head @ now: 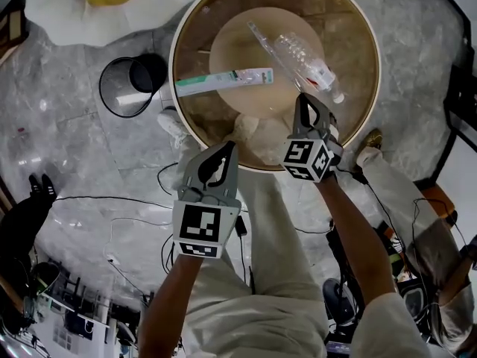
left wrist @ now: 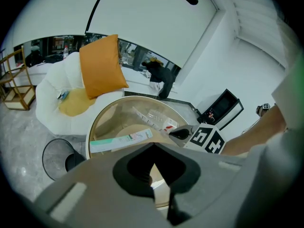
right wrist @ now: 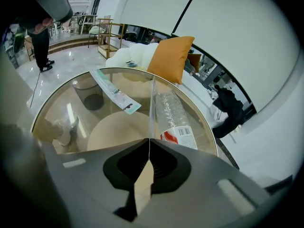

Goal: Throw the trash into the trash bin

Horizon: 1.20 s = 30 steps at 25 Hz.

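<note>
**On the glass table, trash still out of the bin**

Below me the round glass table fills most of my downward look, with its tan base showing through the top. On the floor just beside its left edge stands the black trash bin, upright.

My left gripper hangs off the table's near rim, its jaws together and nothing between them. My right gripper reaches over the near part of the glass, tilted steeply down.

The clear plastic bottle lies on its side on the glass (red-and-white label towards me). To its left lies the long green-and-white package, flat and apart from the bottle.

Thinnest of all is the clear plastic strip. My right jaws are closed on its near end, and it runs away from them alongside the bottle.
</note>
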Available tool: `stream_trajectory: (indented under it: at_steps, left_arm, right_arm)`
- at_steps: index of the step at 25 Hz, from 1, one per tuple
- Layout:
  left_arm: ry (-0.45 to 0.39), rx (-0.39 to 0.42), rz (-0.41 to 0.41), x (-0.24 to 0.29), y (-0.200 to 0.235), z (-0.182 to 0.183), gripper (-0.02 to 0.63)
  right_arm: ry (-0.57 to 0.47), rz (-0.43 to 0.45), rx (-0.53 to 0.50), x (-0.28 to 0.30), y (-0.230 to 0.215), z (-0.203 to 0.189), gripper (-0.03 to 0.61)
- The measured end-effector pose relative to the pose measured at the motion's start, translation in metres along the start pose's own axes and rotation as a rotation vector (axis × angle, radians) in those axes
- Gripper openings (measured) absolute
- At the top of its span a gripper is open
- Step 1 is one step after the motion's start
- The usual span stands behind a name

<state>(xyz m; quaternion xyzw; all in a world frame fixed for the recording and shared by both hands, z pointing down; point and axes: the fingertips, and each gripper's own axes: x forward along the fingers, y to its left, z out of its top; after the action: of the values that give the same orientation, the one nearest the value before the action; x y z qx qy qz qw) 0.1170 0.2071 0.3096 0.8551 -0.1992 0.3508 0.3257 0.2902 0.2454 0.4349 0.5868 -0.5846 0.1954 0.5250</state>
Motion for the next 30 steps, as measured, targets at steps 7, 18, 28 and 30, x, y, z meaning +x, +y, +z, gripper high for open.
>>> stream_trajectory:
  at_steps: [7, 18, 28, 30]
  left_arm:
    - [-0.013, -0.013, -0.008, -0.003, 0.008, 0.0, 0.002]
    - [-0.042, -0.073, 0.002, -0.025, 0.031, -0.005, 0.002]
    - [-0.063, -0.123, 0.022, -0.046, 0.064, -0.014, 0.002]
    - [-0.068, -0.133, 0.036, -0.051, 0.073, -0.017, 0.002]
  right_arm:
    - [-0.029, 0.037, 0.074, -0.015, 0.008, 0.016, 0.032]
    - [-0.08, 0.117, 0.086, -0.042, 0.04, 0.058, 0.032]
    - [-0.126, 0.196, 0.021, -0.046, 0.089, 0.108, 0.032]
    - [-0.132, 0.213, 0.01, -0.047, 0.1, 0.118, 0.032]
